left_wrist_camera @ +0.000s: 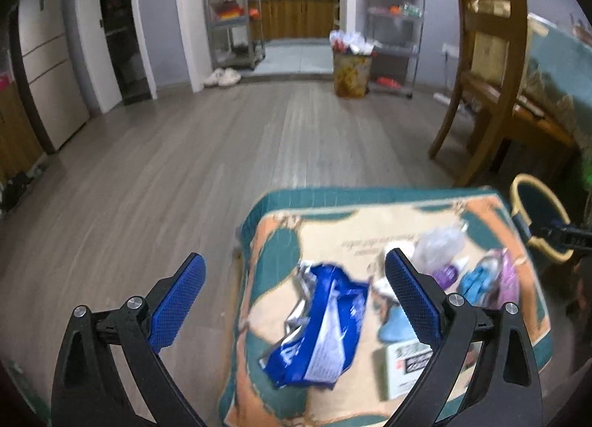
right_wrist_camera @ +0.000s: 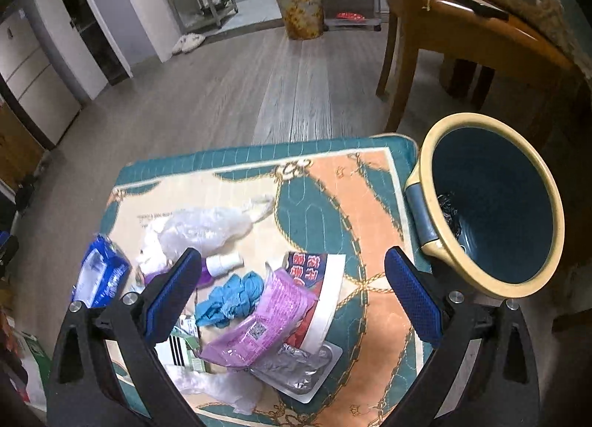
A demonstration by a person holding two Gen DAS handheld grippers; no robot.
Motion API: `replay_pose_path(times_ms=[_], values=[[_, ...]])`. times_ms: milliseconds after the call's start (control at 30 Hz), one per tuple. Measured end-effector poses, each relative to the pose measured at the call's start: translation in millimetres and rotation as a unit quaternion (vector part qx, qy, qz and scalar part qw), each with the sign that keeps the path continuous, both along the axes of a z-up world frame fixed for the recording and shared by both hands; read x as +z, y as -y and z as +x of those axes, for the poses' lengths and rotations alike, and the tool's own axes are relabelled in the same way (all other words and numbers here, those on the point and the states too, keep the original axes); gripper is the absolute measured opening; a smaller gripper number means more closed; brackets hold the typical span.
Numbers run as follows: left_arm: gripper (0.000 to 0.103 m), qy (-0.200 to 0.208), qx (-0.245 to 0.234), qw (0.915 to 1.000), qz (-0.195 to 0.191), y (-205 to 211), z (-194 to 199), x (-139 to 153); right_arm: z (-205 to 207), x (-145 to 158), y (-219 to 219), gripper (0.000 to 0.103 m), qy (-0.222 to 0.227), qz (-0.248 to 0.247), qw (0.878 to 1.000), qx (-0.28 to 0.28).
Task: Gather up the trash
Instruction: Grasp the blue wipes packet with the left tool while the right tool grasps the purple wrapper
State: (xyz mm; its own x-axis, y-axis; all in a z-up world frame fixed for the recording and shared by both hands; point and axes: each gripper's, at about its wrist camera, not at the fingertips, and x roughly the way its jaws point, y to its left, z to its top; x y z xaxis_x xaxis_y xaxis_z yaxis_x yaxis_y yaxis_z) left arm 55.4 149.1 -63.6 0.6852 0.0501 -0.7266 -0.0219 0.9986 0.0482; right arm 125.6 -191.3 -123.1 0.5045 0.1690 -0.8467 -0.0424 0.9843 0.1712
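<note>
Both tongs were wide open, holding nothing. Blue wrapper (left_wrist_camera: pixel 318 323) lay right between my left tongs (left_wrist_camera: pixel 296 301), long axis pointing away; bin (right_wrist_camera: pixel 492 205) sat off right.

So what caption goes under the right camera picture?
Open right gripper hovers over wrappers on the patterned cushion, beside the blue bin.

Right gripper (right_wrist_camera: pixel 292 297) is seen with jaws spread wide, nothing held, above a patterned cushion (right_wrist_camera: pixel 362 183). Trash is scattered on the cushion: purple wrapper (right_wrist_camera: pixel 259 319), blue gloves (right_wrist_camera: pixel 229 297), red-and-white packet (right_wrist_camera: pixel 322 294), foil blister pack (right_wrist_camera: pixel 296 371), clear plastic bag (right_wrist_camera: pixel 207 227), blue packet (right_wrist_camera: pixel 100 275) at the left edge. A cream-rimmed bin (right_wrist_camera: pixel 492 201) is placed just beside the cushion's right edge, with dark material inside.
</note>
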Motion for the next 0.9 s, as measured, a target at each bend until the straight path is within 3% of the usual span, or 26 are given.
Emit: replay_pose_path(times_ms=[100, 233, 400, 567, 667, 700, 767, 900], values=[[0.097, -0.035, -0.001, 0.9993, 0.013, -2.9, 5.3, -16.4, -0.7, -6.8, -2.8, 0.097, -0.009, -0.005, 1.000, 0.001], [0.097, -0.067, 0.008, 0.9976, -0.019, -3.5, 11.5, -34.1, -1.2, -14.6, -1.5, 0.097, -0.018, -0.015, 1.000, -0.004], [0.097, -0.097, -0.002, 0.9951, -0.022, 6.1, 17.7, -50.9, -2.8, -29.1, -1.0, 0.095, -0.044, -0.008, 0.999, -0.001], [0.097, -0.115, -0.001, 0.9929, -0.031, 5.9, 27.8, -61.4, -6.1, -40.9, -10.7, 0.076, -0.071, 0.004, 0.997, 0.028], [0.097, -0.138, 0.005, 0.9893, -0.047, 6.1, 35.0, -72.0, -8.4, -48.8, -21.3, 0.065, -0.080, -0.023, 0.995, 0.054], [0.097, -0.147, 0.004, 0.9881, -0.044, 7.1, 37.2, -76.7, -8.8, -53.1, -23.8, 0.061, -0.086, -0.030, 0.994, 0.061], [0.096, -0.159, 0.003, 0.9867, -0.032, 9.2, 41.0, -83.0, -9.3, -59.8, -25.7, 0.043, -0.095, -0.036, 0.993, 0.066], [0.095, -0.176, -0.001, 0.9843, -0.008, 14.9, 47.9, -95.8, -9.7, -63.4, -28.3, 0.035, -0.093, -0.050, 0.991, 0.083]])
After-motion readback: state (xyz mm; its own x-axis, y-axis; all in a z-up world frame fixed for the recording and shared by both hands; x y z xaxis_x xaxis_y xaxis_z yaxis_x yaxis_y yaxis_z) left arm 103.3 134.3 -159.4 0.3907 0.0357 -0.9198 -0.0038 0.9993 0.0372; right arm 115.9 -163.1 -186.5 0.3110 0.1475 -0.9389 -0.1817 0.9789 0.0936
